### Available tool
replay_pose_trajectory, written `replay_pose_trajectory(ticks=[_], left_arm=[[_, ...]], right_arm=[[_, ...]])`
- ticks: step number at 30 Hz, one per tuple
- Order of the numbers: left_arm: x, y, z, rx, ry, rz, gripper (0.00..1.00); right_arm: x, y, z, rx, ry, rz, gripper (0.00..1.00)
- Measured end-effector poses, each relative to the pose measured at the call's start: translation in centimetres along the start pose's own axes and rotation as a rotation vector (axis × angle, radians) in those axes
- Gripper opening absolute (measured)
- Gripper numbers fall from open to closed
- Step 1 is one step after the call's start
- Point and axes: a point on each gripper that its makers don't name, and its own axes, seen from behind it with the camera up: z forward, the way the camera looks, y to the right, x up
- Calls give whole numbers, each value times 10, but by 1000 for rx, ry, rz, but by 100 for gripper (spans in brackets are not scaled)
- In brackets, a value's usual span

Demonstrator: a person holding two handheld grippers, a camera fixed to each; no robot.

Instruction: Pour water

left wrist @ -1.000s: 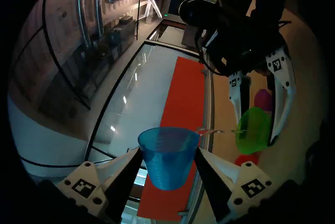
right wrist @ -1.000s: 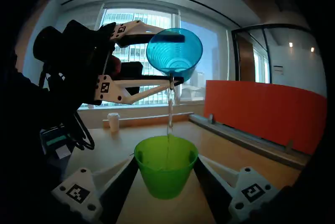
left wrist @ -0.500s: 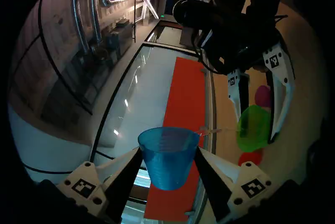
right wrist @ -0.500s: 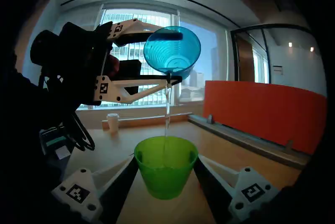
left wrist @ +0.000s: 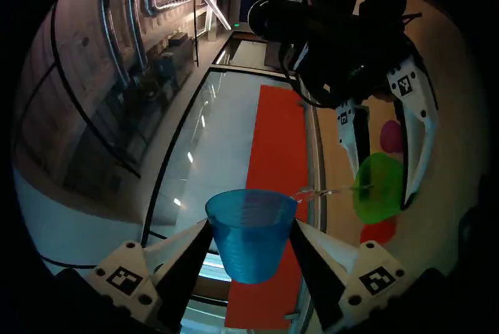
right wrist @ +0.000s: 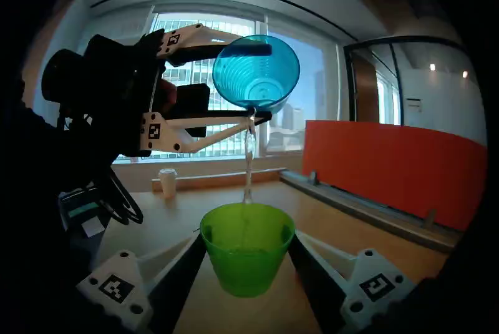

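No legible text, no readable labels

1. The right tool (right wrist: 247,240) holds a green cup (right wrist: 247,259) upright above the wooden table (right wrist: 324,215), one finger pressed to each side of it.
2. The green cup is translucent and partly filled.
3. Higher up, the left tool (right wrist: 259,84) clamps a blue cup (right wrist: 249,68) tipped hard over, mouth facing the camera, one finger above it and one below.
4. A thin stream of water (right wrist: 248,165) falls from the blue cup's lower rim into the green cup.
5. A white paper cup (right wrist: 167,182) stands at the table's far edge, below the window (right wrist: 193,84).
6. An orange partition (right wrist: 399,168) runs along the table's right edge.
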Motion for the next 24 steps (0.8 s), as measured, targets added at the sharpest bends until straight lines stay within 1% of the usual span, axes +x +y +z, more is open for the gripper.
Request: replay_pose_trajectory(ticks=[12,24], left_arm=[[0,2,1,6,-1,32,84],[2,-2,3,14,3,74,84]], right_arm=[[1,-1,1,-2,0,-1,90],[3,-1,1,-4,4,-2,89]])
